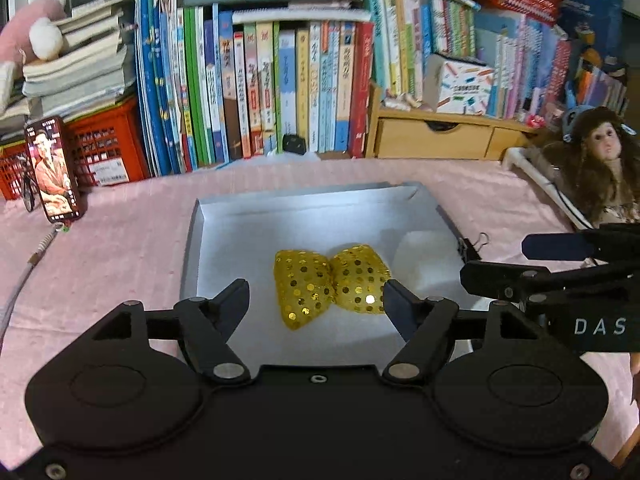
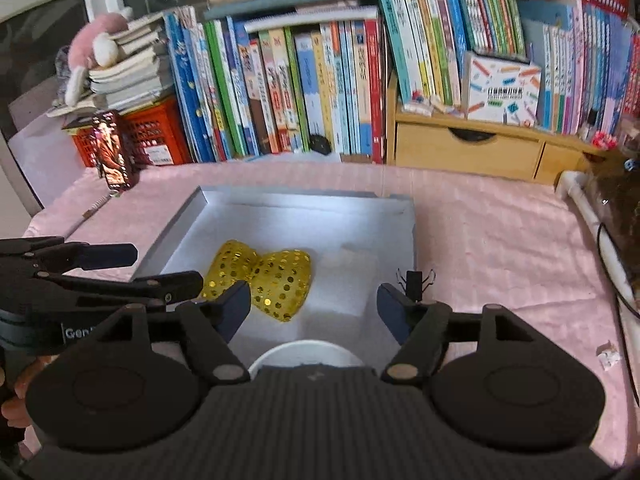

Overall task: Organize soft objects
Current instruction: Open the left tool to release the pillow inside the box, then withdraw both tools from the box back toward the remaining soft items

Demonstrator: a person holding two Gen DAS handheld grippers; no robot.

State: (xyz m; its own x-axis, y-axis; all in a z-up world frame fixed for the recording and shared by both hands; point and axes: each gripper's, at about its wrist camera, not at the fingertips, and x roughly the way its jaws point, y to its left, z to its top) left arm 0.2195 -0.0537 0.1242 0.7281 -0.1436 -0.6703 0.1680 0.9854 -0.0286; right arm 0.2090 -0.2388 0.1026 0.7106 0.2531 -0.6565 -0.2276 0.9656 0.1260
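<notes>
gold sequin bow (image 1: 331, 285) in grey tray (image 1: 224, 216), perhaps flat; left gripper (image 1: 314, 294) and right gripper (image 2: 314, 304) both released, empty

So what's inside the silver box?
A shiny gold sequin bow lies inside the silver box, with something white and soft beside it. The box floor under them is hidden, and both grippers block part of its near edge.

Tray wall (image 1: 195, 240), binder clip (image 2: 415, 280) flanking approach
</notes>
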